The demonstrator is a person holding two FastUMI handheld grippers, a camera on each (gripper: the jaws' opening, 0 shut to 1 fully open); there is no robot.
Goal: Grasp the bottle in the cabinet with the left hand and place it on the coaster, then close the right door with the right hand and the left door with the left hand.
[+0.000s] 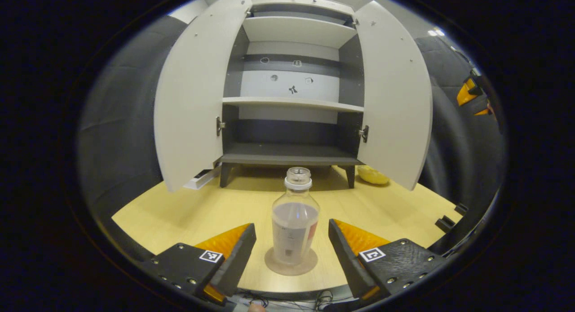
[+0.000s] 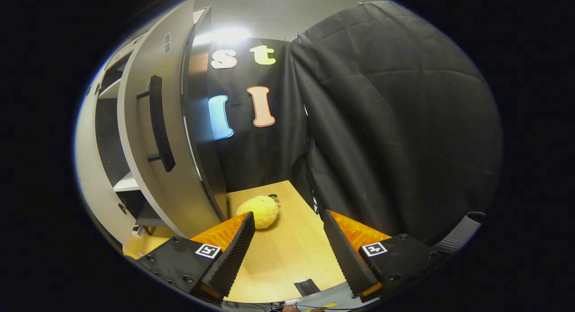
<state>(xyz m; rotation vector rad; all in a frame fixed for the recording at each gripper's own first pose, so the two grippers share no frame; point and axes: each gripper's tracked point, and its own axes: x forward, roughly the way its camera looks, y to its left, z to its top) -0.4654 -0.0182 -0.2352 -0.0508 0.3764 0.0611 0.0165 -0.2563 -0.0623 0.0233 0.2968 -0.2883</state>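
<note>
Bottle [image 1: 295, 222] stands upright on the round coaster [image 1: 291, 263], straight ahead of the left hand-held gripper [image 1: 292, 249] and between its two fingers. Both fingers stand wide apart, each clear of the bottle's sides with tabletop showing in the gaps. The bottle is clear, partly filled, and has a pale cap.

To the left, beyond the left finger, the cabinet's left door [image 1: 191, 96] hangs swung open toward the hand-held gripper. Straight ahead past the bottle, the cabinet [image 1: 292, 100] stands on short legs on the pale wood tabletop [image 1: 179, 213], its shelves bare. To the right of that, the right door [image 1: 395, 96] is swung open as well. Under its lower edge a yellow soft thing [image 1: 372, 175] lies on the tabletop. Far off to the right, at the rim of the left gripper view, part of the right hand-held gripper [image 1: 471, 96] shows.

In the right gripper view, the right door [image 2: 152, 136] rises to the left of the right hand-held gripper [image 2: 287, 240], seen from its outer face with a dark bar handle [image 2: 159, 123]. The fingers are spread wide and grip nothing. Just ahead of the left finger lies the yellow soft thing [image 2: 259, 211], close to the door's lower corner. Right of it, black cloth hangs as the booth's wall [image 2: 395, 136].
</note>
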